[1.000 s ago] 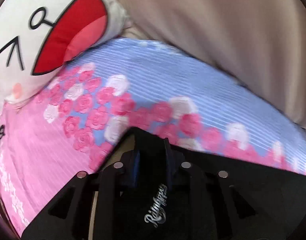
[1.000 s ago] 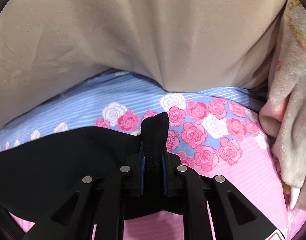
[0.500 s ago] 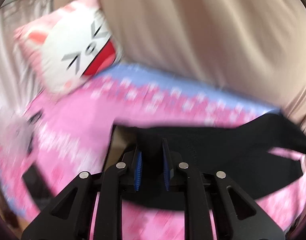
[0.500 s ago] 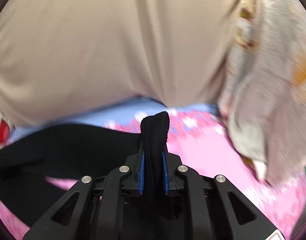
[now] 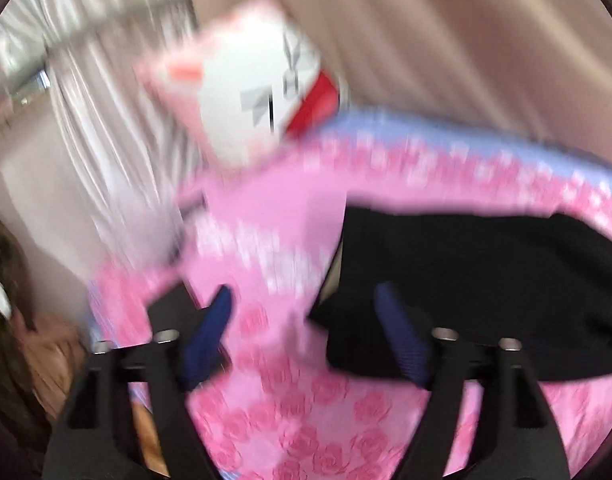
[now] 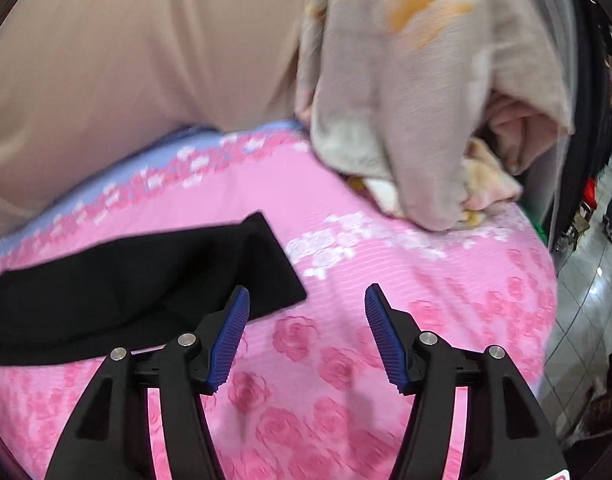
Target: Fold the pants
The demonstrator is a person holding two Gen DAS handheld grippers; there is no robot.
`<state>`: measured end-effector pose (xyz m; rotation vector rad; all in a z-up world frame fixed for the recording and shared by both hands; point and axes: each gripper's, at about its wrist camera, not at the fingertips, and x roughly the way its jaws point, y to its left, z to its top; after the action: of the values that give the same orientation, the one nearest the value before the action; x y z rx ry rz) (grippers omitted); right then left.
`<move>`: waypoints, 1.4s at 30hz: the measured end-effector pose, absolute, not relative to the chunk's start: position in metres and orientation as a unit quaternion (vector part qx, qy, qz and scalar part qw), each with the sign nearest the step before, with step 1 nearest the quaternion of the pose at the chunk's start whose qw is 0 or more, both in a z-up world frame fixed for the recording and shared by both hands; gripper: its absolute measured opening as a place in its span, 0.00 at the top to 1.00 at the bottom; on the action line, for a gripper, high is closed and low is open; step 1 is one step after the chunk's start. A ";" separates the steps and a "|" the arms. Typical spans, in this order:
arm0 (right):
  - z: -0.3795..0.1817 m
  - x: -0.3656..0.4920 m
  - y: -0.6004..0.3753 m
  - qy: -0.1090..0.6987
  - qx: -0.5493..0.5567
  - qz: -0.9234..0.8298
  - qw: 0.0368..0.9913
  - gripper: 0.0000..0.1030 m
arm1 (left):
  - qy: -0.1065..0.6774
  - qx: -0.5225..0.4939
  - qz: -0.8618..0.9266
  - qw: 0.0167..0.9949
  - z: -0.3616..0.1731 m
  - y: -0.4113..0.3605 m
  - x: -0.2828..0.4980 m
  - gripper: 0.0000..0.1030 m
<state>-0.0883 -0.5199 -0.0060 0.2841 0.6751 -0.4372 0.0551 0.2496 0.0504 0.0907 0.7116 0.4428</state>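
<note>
While both tools are standing wide and gripping nothing, we are listing what is lying on the bed (image 6: 445,280). Left tool (image 5: 306,304): black frame, ribbed blue pads, blurred. Right tool (image 6: 306,300): same build, sharply seen. Pants (image 6: 138,276): black, soft matte fabric, lying flat in a long band on the pink rose-printed sheet, one squared end just beside the right tool's left pad; in the left view the pants (image 5: 485,280) are lying behind its right pad. Cat-face pillow (image 5: 246,80): white, red mouth. Blanket (image 6: 417,92): beige, fleecy, heaped.
</note>
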 end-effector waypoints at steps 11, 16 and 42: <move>-0.038 0.033 -0.534 0.415 0.212 -0.093 0.880 0.95 | 0.391 -0.001 -0.021 0.920 0.037 0.096 0.076 0.11; 0.061 -0.001 -0.468 0.262 -0.027 -0.083 0.961 0.87 | 0.414 0.019 -0.031 0.910 0.022 0.064 0.062 0.11; 0.027 0.050 -0.502 0.411 0.094 -0.016 0.907 0.93 | 0.436 0.024 -0.090 0.895 0.003 0.005 0.078 0.11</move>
<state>0.0498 -0.5020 0.0267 0.1930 0.8487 -0.0330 0.0783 0.0052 0.0029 0.0503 0.9043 -0.1873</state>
